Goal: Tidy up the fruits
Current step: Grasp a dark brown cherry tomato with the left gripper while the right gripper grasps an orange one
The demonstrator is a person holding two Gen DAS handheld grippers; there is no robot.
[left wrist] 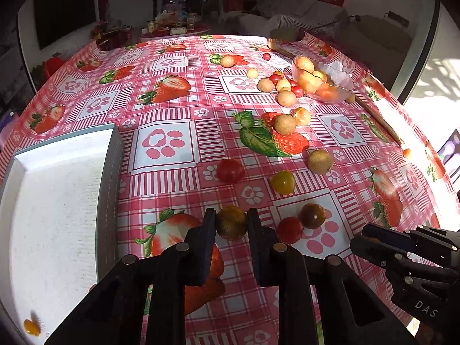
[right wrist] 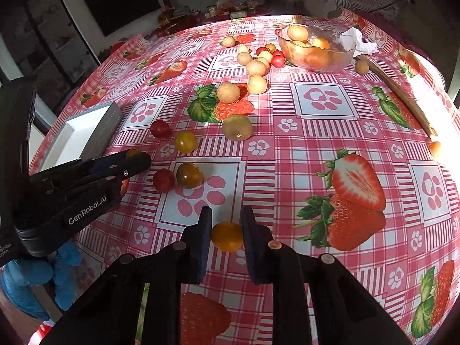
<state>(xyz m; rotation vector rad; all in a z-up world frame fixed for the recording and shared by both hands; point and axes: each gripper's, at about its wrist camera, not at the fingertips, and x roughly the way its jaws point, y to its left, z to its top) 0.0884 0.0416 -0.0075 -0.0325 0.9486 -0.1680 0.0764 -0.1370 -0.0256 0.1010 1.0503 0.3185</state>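
My left gripper [left wrist: 231, 215] is shut on a dark green-orange cherry tomato [left wrist: 231, 225] just above the strawberry-print tablecloth, right of the white tray [left wrist: 57, 201]. The tray holds one small orange tomato [left wrist: 31, 327]. My right gripper [right wrist: 227, 215] is shut on an orange cherry tomato [right wrist: 227, 237] near the table's front. Each gripper shows in the other's view: the right gripper [left wrist: 365, 235] low at the right, the left gripper [right wrist: 135, 161] beside the tray [right wrist: 86, 126]. Loose red [left wrist: 230, 170], yellow [left wrist: 283, 182] and dark [left wrist: 312, 215] tomatoes lie just beyond.
A glass bowl [right wrist: 345, 54] at the back right holds orange fruits and a crumpled tissue [right wrist: 359, 41]. Several longans [right wrist: 228, 92] and small tomatoes lie scattered before it. A wooden stick [right wrist: 402, 95] lies along the right edge. A person's blue clothing [right wrist: 28, 276] shows at lower left.
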